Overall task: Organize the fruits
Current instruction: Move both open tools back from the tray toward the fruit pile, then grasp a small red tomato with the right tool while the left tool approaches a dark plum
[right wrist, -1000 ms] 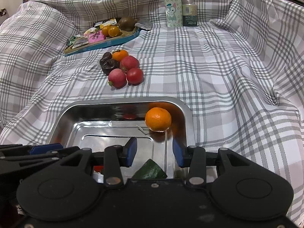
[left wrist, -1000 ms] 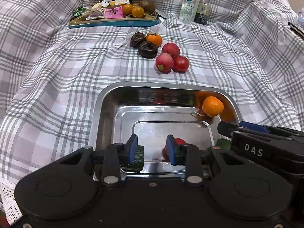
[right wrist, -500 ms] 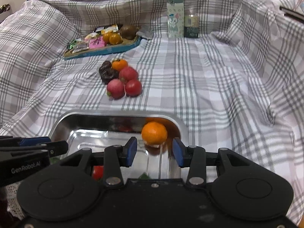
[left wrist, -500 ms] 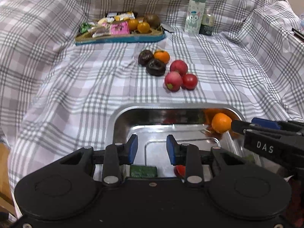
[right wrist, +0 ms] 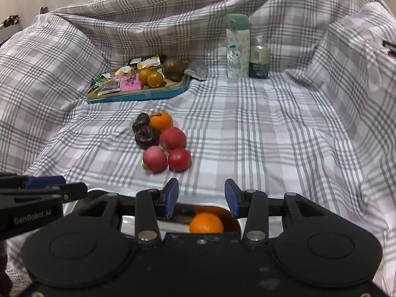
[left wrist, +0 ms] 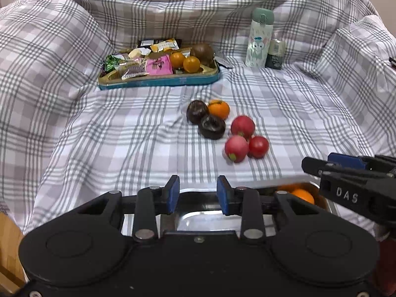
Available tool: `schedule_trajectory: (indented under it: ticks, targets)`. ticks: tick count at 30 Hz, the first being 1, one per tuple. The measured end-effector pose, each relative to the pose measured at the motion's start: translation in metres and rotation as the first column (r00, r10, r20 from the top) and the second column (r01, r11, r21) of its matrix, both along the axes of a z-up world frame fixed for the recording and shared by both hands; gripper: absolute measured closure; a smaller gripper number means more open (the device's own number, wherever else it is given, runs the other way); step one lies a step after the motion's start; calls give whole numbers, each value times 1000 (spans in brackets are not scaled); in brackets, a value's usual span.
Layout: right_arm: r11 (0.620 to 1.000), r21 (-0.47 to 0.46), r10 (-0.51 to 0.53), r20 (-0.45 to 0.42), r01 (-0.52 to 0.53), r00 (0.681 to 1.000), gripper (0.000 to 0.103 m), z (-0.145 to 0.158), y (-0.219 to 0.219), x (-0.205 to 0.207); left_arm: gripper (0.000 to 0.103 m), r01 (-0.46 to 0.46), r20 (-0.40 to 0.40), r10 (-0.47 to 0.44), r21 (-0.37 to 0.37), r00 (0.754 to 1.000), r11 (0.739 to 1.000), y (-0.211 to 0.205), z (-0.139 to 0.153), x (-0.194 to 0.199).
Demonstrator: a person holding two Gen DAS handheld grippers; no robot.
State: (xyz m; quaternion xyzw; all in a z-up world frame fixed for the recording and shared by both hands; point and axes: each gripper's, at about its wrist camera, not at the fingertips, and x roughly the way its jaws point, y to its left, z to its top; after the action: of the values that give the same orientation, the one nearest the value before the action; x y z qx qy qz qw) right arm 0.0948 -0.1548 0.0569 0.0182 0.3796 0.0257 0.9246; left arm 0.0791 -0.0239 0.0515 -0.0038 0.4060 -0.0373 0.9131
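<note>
Seemingly between picks: from the left wrist, the left gripper (left wrist: 198, 195) hangs spread and empty over the steel tray (left wrist: 203, 222), with the loose fruits (left wrist: 236, 148) on the cloth ahead. From the right wrist, the right gripper (right wrist: 201, 195) is likewise spread and empty above the tray's orange (right wrist: 206, 222); the next move likely calls for reaching forward to the nearest pink fruit (right wrist: 154, 159)

My left camera sits behind its tongs, tilted down, facing twelve o'clock across the checked cloth (left wrist: 123, 136). My right camera looks likewise from beside it. Both share the fruit pile (left wrist: 222, 128) midway and the snack tray (right wrist: 138, 94) far off.
</note>
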Motion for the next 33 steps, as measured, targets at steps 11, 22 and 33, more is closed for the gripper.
schedule_trajectory:
  ticks: [11,22,33]
  targets:
    - [999,-13,32,-52,-33,998,60,-20,13,41,61,2,-22,-2,-18,1000,1000,7,-11,42]
    - [998,-19,63,-101,-66,993,60,-41,29,78,61,-1,-67,-1,-26,998,1000,16,-28,71]
    - [996,-29,79,-118,-83,990,60,-53,38,101,61,33,-89,-35,-23,995,999,14,-39,89]
